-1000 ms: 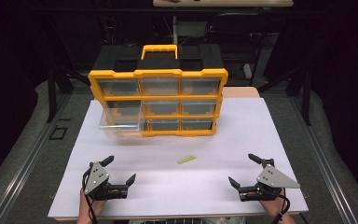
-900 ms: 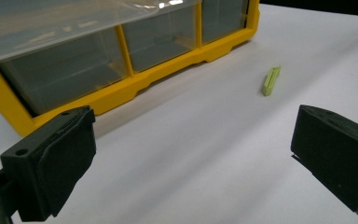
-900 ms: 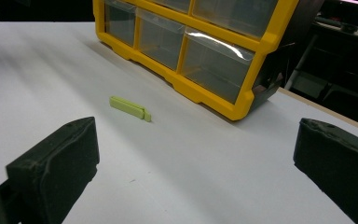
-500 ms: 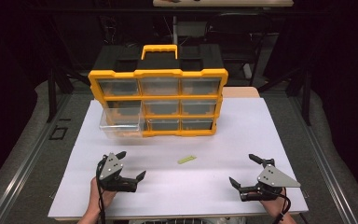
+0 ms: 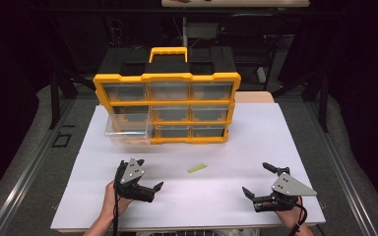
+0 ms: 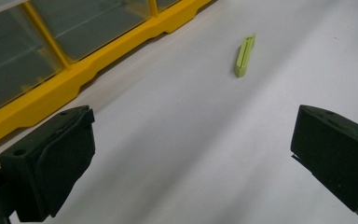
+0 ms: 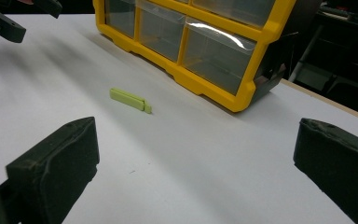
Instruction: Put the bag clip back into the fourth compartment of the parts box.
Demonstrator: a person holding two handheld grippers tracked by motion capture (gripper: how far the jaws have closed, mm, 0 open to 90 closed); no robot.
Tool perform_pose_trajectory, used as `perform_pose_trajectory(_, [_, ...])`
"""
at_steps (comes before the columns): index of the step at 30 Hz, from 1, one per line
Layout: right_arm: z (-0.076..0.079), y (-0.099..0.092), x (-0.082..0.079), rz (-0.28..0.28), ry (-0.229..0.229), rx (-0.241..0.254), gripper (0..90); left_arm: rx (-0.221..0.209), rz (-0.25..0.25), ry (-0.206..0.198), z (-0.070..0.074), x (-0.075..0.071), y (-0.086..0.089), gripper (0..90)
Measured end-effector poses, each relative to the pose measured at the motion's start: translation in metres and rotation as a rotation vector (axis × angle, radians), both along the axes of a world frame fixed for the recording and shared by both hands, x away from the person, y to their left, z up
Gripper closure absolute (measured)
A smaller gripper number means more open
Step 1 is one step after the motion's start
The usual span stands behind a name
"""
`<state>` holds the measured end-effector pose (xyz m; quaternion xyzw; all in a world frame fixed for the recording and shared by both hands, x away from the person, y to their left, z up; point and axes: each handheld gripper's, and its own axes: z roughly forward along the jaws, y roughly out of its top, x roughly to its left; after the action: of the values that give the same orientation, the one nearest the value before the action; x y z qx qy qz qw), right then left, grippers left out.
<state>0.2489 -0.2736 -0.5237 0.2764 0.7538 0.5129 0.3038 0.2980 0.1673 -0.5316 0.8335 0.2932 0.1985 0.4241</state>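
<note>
Green clip (image 5: 197, 168) lies flat, well apart from organizer (image 5: 167, 105); left gripper (image 5: 145, 189) and right gripper (image 5: 258, 189) gape wide, empty; drawer contents unreadable.

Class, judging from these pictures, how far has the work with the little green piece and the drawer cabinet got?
Done: one clear drawer already stands pulled out of the yellow cabinet. In hand: the open left gripper points toward the green piece. Left: grasping it; the right gripper waits open.

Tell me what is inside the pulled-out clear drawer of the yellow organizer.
The drawer looks empty through its clear walls; its rear part stays hidden inside the organizer.
</note>
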Motion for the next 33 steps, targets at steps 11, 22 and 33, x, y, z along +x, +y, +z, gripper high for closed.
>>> perform_pose_trajectory(11, [-0.001, 0.0, 0.001, 0.001, 0.018, -0.003, 0.0, 0.065, -0.045, 0.031, 0.001, 0.013, -0.021, 0.0])
perform_pose_trajectory(22, [-0.003, 0.001, 0.002, 0.006, 0.043, -0.005, 0.0, 0.103, -0.059, 0.045, 0.005, 0.026, -0.039, 0.1])
perform_pose_trajectory(33, [-0.003, 0.0, 0.004, 0.002, 0.054, -0.008, 0.0, 0.158, -0.094, 0.05, 0.012, 0.036, -0.057, 0.2])
